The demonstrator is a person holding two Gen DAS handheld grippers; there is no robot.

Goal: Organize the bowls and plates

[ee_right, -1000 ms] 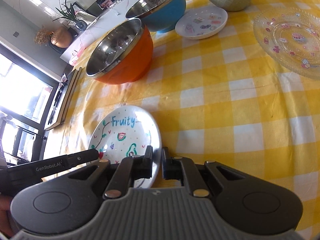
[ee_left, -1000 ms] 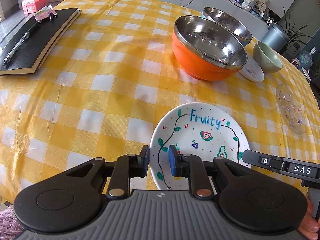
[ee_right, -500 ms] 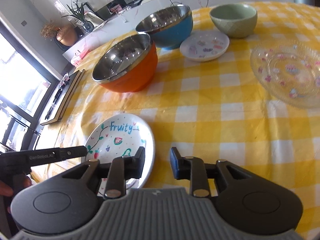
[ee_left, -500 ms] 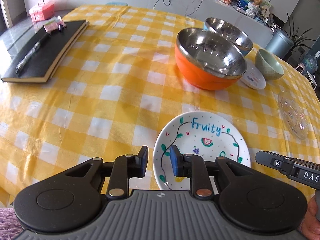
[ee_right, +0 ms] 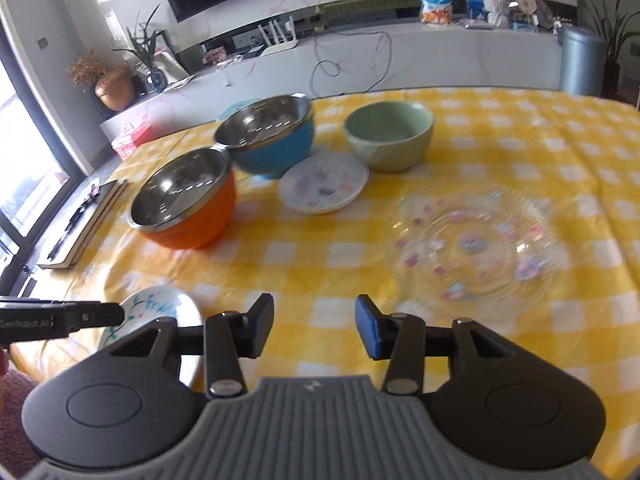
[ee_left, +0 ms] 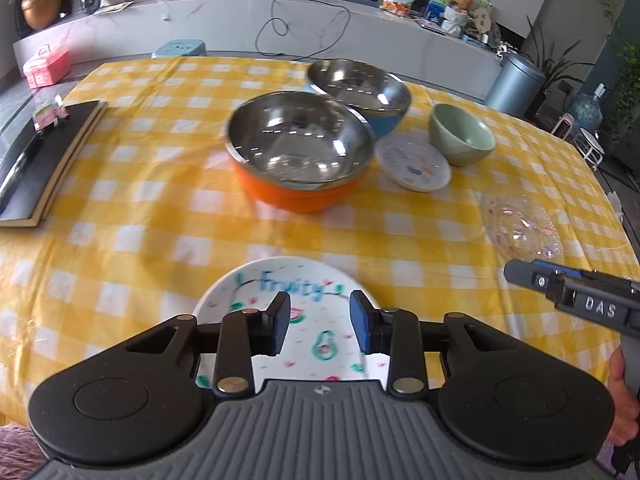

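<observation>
A yellow checked tablecloth covers the table. A black notebook lies at nine o'clock, a pink box at ten, a grey bin at two.

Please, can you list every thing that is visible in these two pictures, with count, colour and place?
Fruity plate: one, white with fruit drawings, near table edge, under left gripper.
Orange bowl: one, steel inside, middle of table.
Blue bowl: one, steel inside, behind orange bowl.
Green bowl: one, pale green, far side.
Small plate: one, white, between blue and green bowls.
Glass plate: one, clear with pink motifs, right side.
Notebook: one, black, left edge.
Tablecloth: one, yellow and white check.
Left gripper: black, jaws just opening, empty.
Right gripper: black, jaws just opening, empty.
</observation>
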